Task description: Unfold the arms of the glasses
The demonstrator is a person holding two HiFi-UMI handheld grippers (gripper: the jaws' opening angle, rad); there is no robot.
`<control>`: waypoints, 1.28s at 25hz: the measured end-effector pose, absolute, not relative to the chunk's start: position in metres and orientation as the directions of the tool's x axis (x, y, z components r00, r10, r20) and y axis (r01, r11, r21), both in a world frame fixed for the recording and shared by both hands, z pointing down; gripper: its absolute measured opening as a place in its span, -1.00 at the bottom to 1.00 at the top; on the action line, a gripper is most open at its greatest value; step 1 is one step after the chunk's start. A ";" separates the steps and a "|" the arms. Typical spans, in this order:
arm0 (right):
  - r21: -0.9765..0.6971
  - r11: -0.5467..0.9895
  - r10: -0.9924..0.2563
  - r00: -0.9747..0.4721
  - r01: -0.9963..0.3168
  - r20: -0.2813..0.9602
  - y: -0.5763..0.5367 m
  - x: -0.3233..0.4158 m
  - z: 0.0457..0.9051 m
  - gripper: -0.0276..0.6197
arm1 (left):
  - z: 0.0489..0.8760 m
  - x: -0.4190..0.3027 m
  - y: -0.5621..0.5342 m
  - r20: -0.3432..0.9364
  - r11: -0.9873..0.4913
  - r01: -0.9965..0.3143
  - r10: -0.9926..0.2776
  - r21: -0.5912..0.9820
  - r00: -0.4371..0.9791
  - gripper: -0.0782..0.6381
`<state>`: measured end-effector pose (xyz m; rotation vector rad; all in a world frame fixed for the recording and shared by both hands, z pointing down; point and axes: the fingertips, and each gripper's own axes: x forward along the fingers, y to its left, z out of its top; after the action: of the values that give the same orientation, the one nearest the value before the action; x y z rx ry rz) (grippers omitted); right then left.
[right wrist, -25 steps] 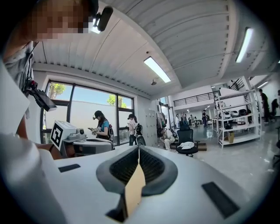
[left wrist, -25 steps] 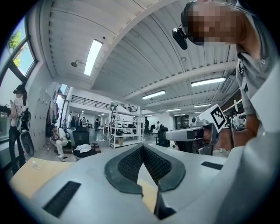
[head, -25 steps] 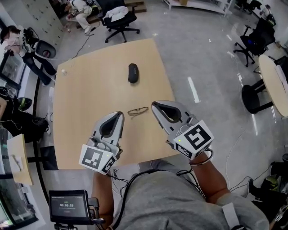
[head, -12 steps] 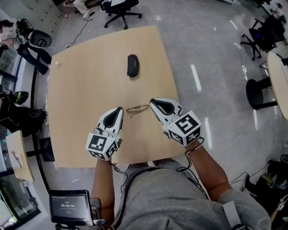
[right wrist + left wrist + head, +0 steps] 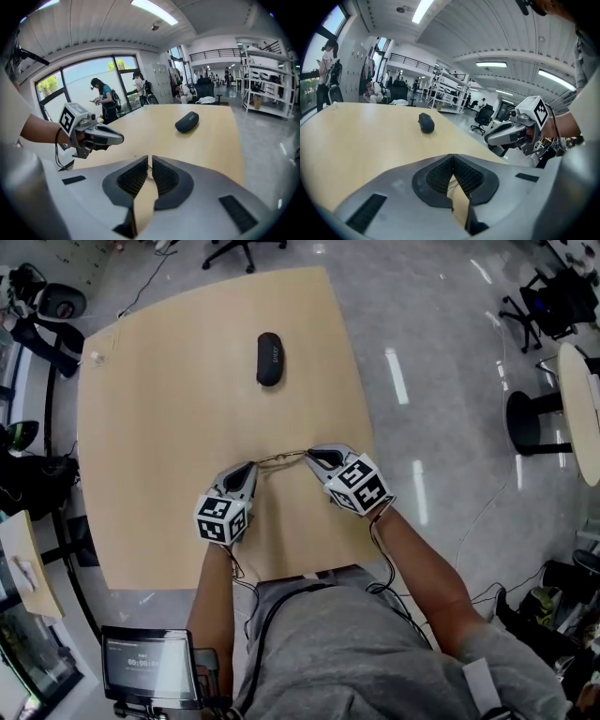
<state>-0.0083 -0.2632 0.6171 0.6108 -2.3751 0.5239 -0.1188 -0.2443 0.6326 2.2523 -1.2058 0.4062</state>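
The thin-framed glasses [image 5: 281, 458] lie folded on the wooden table [image 5: 169, 409], near its front right part. My left gripper [image 5: 248, 468] is shut, its tip at the left end of the glasses. My right gripper [image 5: 311, 455] is shut too, its tip at the right end. Neither has anything between its pads. In the left gripper view the shut pads [image 5: 440, 173] hide most of the glasses, and the right gripper [image 5: 506, 133] shows beyond. In the right gripper view a sliver of frame [image 5: 150, 168] shows past the pads, with the left gripper [image 5: 101, 136] opposite.
A black glasses case [image 5: 269, 358] lies farther back on the table, also the case [image 5: 425, 123] and the case [image 5: 187, 122]. Office chairs and a second round table [image 5: 581, 399] stand to the right. A screen [image 5: 150, 667] sits low at my left.
Both grippers have sunk toward the table and closed in on the two ends of the glasses. They stay shut, and the glasses have not moved.
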 end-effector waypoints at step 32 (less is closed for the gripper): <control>-0.263 0.850 -0.082 -0.608 -0.456 0.790 -0.218 -0.037 0.706 -0.82 | 0.711 -0.087 -0.226 0.534 -0.347 -0.752 -0.542 0.561 0.649 -0.76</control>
<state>-0.0368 -0.2177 0.7057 0.3896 -2.1807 0.5666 -0.0868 -0.2260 0.7109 2.0422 -1.0054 0.3222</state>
